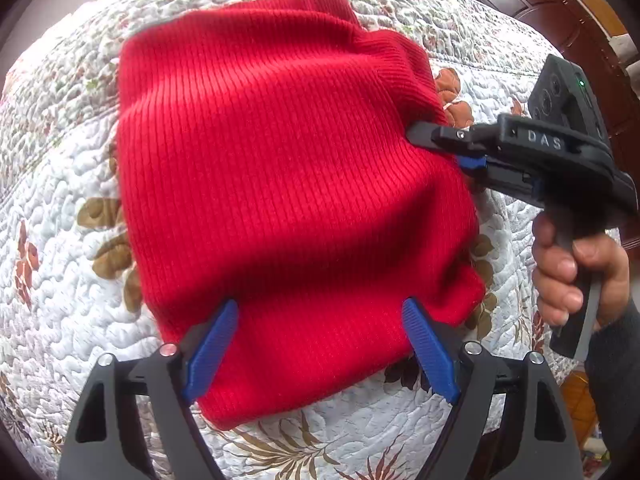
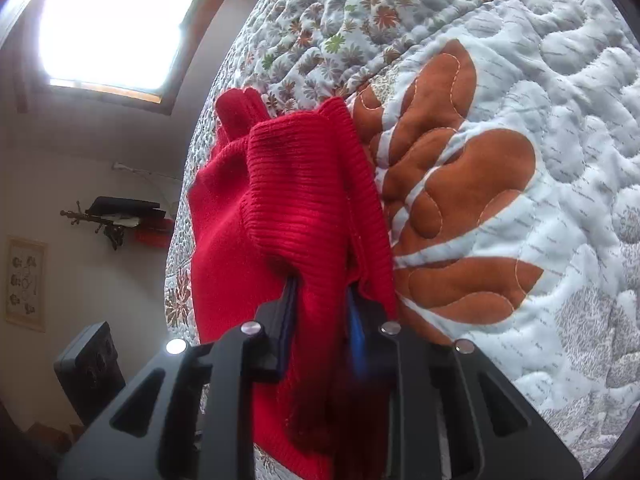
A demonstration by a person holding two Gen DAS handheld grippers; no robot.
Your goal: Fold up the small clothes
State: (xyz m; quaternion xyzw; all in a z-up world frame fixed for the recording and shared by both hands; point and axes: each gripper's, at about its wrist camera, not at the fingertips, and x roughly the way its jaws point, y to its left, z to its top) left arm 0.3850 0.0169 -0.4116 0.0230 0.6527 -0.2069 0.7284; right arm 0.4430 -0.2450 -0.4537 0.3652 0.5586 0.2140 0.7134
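The right gripper [image 2: 320, 292] is clamped on a fold of the red sweater [image 1: 280, 168] at its edge. The left gripper [image 1: 320, 320] hangs wide apart over the sweater's near hem, holding nothing. The sweater lies on the quilt [image 1: 60, 152].

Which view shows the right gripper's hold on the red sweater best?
The right wrist view: the right gripper is shut on the red sweater, bunched between its fingers. The left wrist view shows only its tips at the sweater's edge.
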